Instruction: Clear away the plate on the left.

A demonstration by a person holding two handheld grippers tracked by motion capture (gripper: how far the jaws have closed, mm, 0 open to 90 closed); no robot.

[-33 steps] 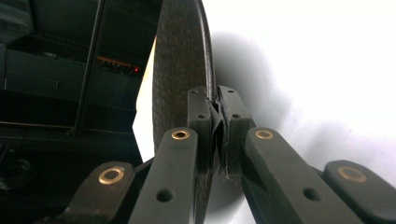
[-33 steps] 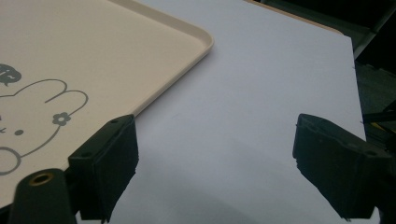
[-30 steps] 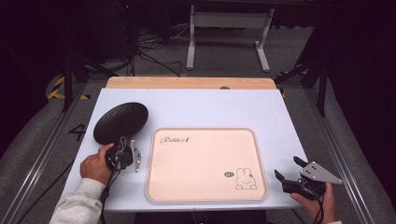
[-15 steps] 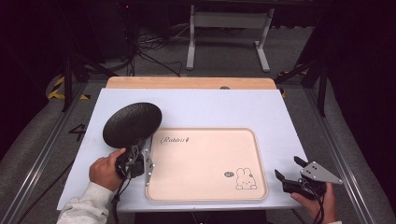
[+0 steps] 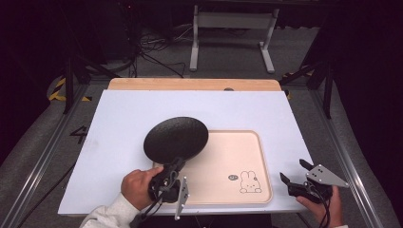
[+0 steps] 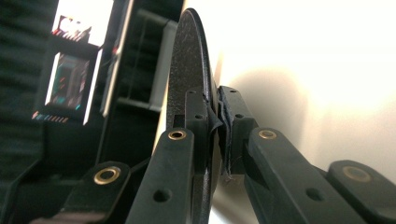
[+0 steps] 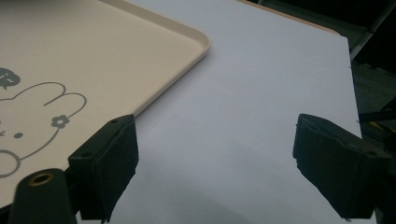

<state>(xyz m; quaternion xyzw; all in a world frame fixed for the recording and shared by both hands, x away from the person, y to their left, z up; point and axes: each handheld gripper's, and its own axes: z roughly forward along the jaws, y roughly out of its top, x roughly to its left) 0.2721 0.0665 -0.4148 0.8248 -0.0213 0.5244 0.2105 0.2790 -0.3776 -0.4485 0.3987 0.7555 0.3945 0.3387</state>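
You've got the peach tray (image 5: 228, 152) lying flat between your left tongs (image 5: 177, 164) and your right tongs (image 5: 294, 172), on the white tabletop (image 5: 123, 123). Its rabbit drawing (image 5: 249, 183) sits near your right tongs. Far ahead of both, a wooden strip (image 5: 190, 84) edges the table, with a grey metal stand (image 5: 233, 21) and floor cables (image 5: 147, 47) beyond.

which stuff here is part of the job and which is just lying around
In the job:
black plate, clamped at its rim
left gripper, holding it over the tray
pink rabbit tray

Lying about:
right gripper, open, idle on the white table
metal stand and cables on the floor behind
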